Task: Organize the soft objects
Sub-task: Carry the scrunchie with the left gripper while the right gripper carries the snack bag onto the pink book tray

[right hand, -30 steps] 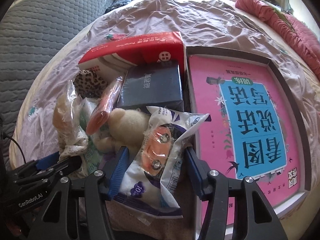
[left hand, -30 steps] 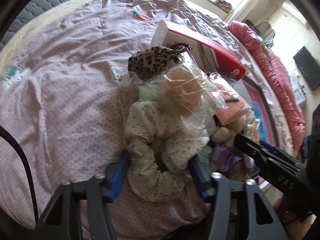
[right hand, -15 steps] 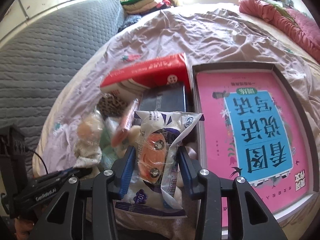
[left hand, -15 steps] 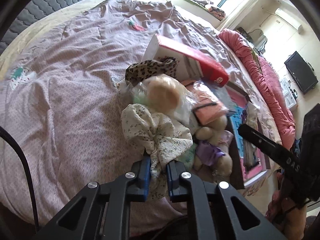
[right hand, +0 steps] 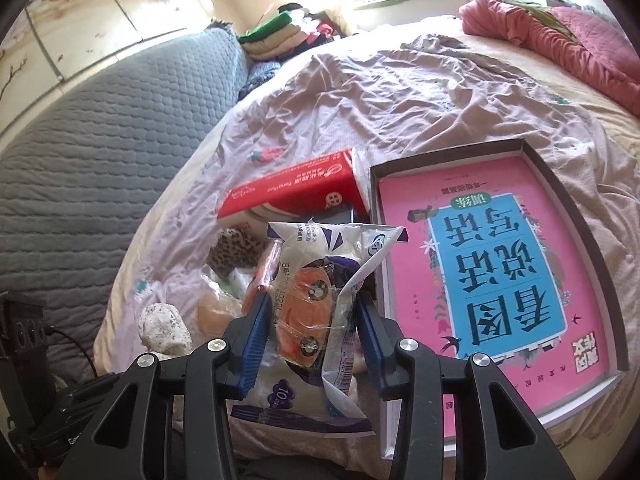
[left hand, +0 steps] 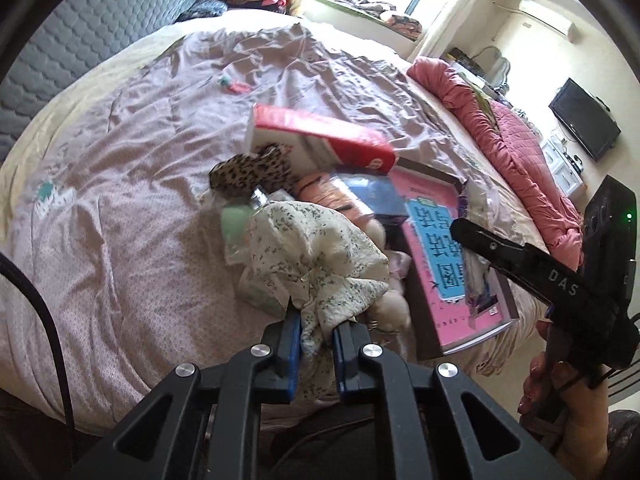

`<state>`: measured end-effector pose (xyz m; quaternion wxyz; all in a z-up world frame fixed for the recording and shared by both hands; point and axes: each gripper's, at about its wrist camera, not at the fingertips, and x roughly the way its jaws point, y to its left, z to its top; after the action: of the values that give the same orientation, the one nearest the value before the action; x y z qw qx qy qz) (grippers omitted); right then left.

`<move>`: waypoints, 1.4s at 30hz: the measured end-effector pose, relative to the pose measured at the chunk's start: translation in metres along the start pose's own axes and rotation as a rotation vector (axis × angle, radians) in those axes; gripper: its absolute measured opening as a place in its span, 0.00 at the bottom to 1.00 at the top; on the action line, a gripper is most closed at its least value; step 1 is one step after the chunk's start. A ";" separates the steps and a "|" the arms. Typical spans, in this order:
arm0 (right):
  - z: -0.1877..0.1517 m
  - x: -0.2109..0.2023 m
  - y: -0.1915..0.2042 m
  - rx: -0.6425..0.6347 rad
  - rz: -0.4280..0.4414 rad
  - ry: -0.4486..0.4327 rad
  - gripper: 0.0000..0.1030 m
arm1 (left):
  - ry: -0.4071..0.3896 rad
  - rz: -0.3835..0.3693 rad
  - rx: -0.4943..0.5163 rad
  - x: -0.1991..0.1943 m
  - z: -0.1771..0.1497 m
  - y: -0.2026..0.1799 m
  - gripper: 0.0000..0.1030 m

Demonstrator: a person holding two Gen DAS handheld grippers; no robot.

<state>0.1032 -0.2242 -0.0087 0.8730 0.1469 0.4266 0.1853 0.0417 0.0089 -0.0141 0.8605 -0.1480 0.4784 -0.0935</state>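
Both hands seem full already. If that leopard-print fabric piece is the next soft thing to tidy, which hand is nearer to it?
Probably the left. Its jaws pinch the cream floral cloth, and the leopard-print fabric piece lies just beyond. The right gripper, holding a white plastic packet, sits nearer the pink book.

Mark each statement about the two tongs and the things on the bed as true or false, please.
1. The left tongs are shut on the floral scrunchie. True.
2. The right tongs are empty. False: they grip the white plastic packet, with an orange item inside it.
3. The pink book lies inside a dark shallow box. True.
4. The red tissue box lies on top of the pink book. False: it lies beside the dark box, on the bedsheet.
5. The leopard-print scrunchie is held by the left tongs. False: it lies in the pile near the red box.
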 end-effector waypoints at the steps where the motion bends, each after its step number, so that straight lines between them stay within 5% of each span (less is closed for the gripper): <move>1: -0.001 -0.003 -0.001 0.003 0.003 -0.003 0.43 | -0.003 -0.003 0.006 -0.003 0.001 -0.004 0.13; 21: 0.004 -0.054 -0.041 0.068 -0.016 -0.091 0.43 | 0.002 -0.021 0.161 -0.003 0.012 -0.099 0.13; 42: -0.003 -0.071 -0.130 0.197 -0.141 -0.133 0.43 | 0.116 -0.026 0.266 0.067 0.009 -0.171 0.13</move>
<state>0.0865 -0.3711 -0.0156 0.8916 0.2134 0.3931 0.0704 0.0812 -0.1707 -0.0038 0.8423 -0.0331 0.5086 -0.1756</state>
